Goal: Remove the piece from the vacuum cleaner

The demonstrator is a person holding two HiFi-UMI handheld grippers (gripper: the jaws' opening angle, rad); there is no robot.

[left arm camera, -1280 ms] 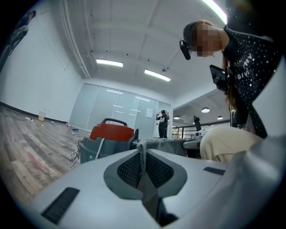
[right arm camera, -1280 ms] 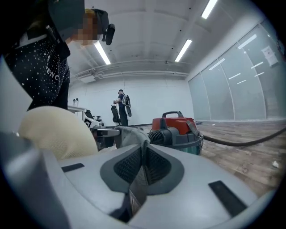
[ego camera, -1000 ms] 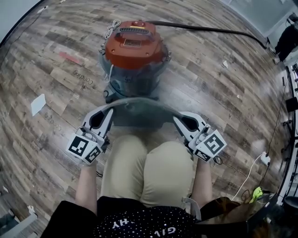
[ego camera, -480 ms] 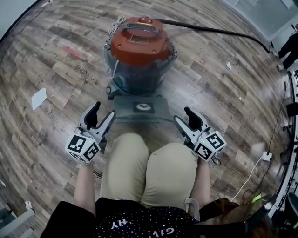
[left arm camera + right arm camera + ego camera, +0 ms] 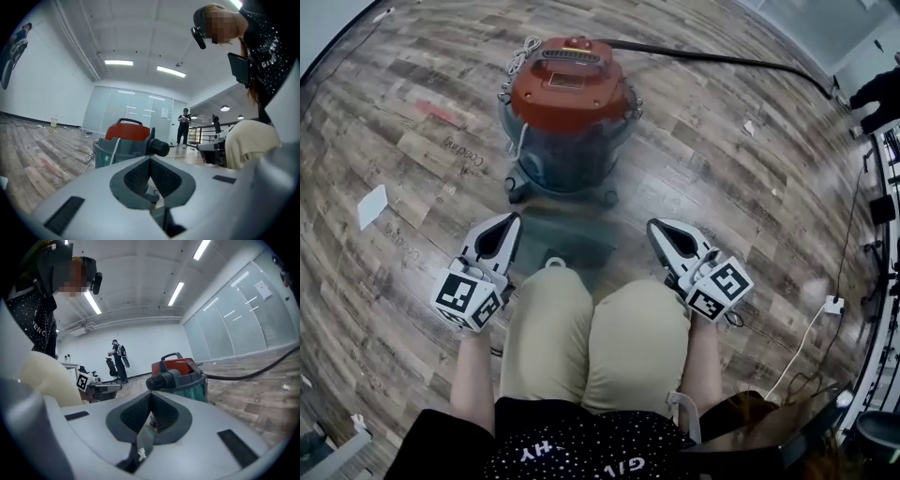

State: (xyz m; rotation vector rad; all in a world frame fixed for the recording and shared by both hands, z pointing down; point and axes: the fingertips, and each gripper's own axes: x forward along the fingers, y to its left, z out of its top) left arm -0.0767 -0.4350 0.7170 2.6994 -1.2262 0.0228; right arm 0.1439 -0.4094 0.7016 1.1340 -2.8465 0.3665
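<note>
Two grippers, both empty. The left gripper [image 5: 512, 220] & right gripper [image 5: 654, 227] have just been closing; pads now meet, nothing betw. them in either gripper view. They sit either side of the knees [image 5: 600, 328], aimed at the vacuum cleaner [image 5: 569, 103].

Vac: red lid, teal-grey canister, upright on wood floor [image 5: 722, 169]. Black hose [image 5: 712, 58] runs off to the right, white cord [image 5: 521, 58] bunched behind the lid. Ribbed hose port [image 5: 158, 147] faces the person.

Task piece [image 5: 562, 239]: flat grey part, low on the floor betw. the two grippers, just in front of the vac base. Smeared in head view, so can't tell if it's fully free of the base or still touching.

Step, as I read it: re-grip and draw the piece clear.
- Open both jaws before moving in; shut tips will only shove it.
- Take it at both side edges, evenly.
- Pull level twd the knees, no twist.
- Vac prob. rolls, so go slow; a one-sided tug would skew it.
- Keep clear of the cord.
</note>
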